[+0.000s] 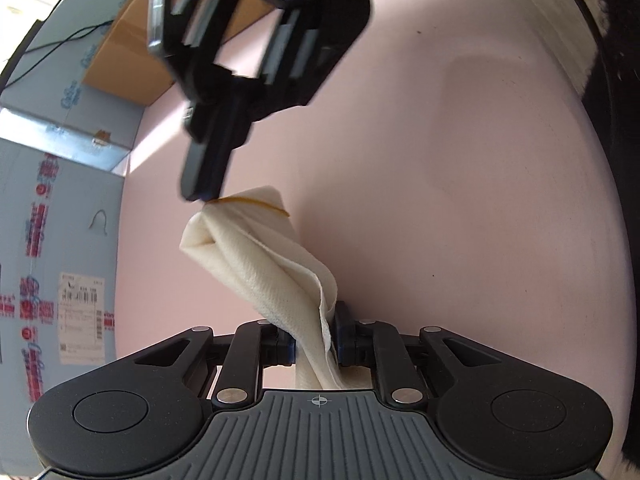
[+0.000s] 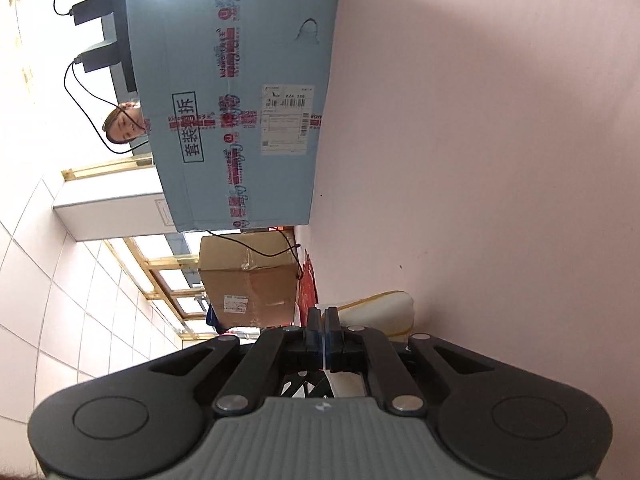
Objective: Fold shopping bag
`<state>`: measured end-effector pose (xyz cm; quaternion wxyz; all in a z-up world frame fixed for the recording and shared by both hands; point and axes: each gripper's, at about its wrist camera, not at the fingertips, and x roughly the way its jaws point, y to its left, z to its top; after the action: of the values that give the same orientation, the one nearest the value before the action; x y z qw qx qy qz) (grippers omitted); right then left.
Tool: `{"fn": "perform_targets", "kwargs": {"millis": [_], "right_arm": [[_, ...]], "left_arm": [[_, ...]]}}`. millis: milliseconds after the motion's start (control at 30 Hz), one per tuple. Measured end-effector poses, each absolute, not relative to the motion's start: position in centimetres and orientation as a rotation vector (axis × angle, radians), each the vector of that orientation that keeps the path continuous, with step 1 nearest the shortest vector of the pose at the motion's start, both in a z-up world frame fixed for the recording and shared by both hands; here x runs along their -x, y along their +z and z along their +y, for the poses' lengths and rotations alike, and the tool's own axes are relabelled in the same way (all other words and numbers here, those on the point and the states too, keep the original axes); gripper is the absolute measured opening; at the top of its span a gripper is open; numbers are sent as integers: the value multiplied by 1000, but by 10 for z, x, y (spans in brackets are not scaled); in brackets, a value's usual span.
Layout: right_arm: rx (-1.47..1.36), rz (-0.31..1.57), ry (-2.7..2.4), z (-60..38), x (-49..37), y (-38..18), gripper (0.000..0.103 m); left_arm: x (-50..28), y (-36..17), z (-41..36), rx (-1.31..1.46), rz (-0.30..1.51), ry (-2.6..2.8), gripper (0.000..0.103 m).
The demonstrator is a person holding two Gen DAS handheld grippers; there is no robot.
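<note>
The shopping bag [image 1: 260, 256] is cream white cloth with a yellow trim, folded into a narrow twisted strip above the pink table [image 1: 460, 200]. My left gripper [image 1: 316, 340] is shut on its near end. My right gripper [image 1: 202, 196] comes down from the top left in the left wrist view, its fingers closed at the bag's far corner by the yellow trim. In the right wrist view the right gripper [image 2: 323, 322] has its fingers pressed together, and a bit of the bag [image 2: 384, 314] shows just to the right of them.
A big blue carton [image 2: 240, 100] with red tape stands at the table's far edge, with a brown cardboard box [image 2: 252, 284] beside it. Black cables hang near the boxes. A person's face [image 2: 122, 124] shows behind the blue carton.
</note>
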<state>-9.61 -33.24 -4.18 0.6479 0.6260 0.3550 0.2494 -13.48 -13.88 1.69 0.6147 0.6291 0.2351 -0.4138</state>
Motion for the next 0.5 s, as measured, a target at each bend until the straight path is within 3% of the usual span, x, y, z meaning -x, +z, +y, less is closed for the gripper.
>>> {"fn": "perform_targets", "kwargs": {"millis": [267,333,400,500], "right_arm": [[-1096,900,551,-325,74,4,6],[-995,901,433,-336,81,16,19],[-831,969,336,-335,83,22,26],[-600,1065,251,-318,79,26,26]], "left_arm": [[132,20,-137,-1498,524,-997,12],[132,21,-138,-1508,525,-994,12],[131,22,-139,-1517,530,-992,12],[130,24,-142,-1542,539,-991,12]]}}
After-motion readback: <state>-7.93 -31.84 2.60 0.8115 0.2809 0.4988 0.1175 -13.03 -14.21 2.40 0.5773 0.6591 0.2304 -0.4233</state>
